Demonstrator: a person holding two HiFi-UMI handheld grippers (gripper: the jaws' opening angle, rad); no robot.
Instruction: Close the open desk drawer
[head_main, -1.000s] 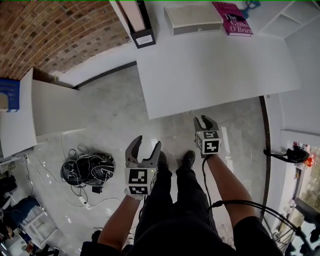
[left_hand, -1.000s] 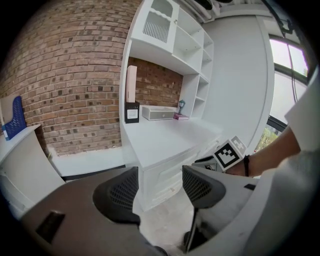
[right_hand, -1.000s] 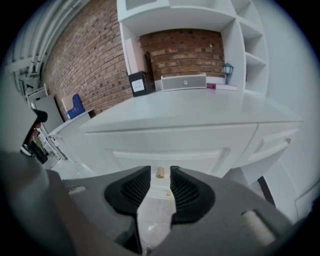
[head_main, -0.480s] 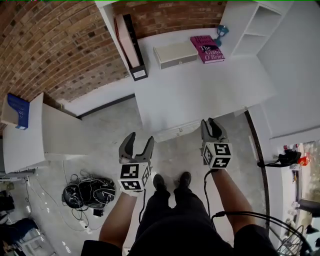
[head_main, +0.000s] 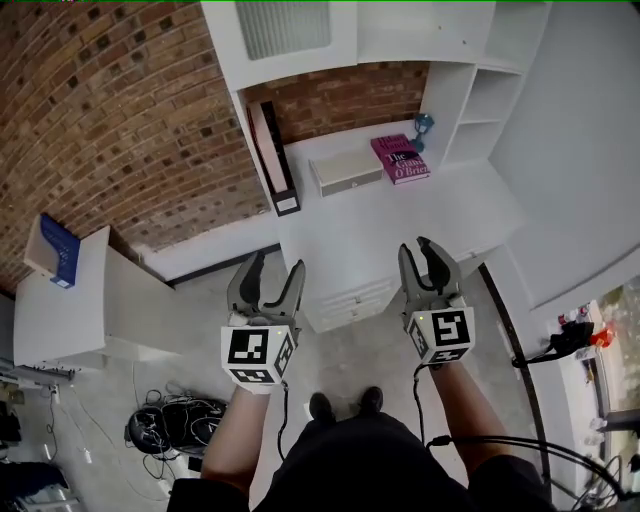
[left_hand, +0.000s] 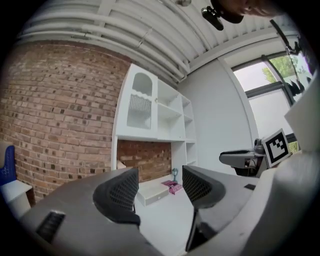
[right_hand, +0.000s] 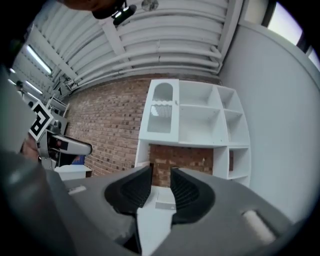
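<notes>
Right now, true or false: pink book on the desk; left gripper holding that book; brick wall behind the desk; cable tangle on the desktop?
1. A pink book lies on the desk. True.
2. The left gripper holds that book. False: its jaws stand apart with nothing between them, and the book lies on the desk.
3. The wall behind the desk is brick. True.
4. The cable tangle sits on the desktop. False: it lies on the floor, to the person's left.

brick wall (head_main: 110, 110) red | shelf unit (head_main: 400, 30) white | floor (head_main: 352, 358) pale grey | window (left_hand: 270, 75) bright with daylight
</notes>
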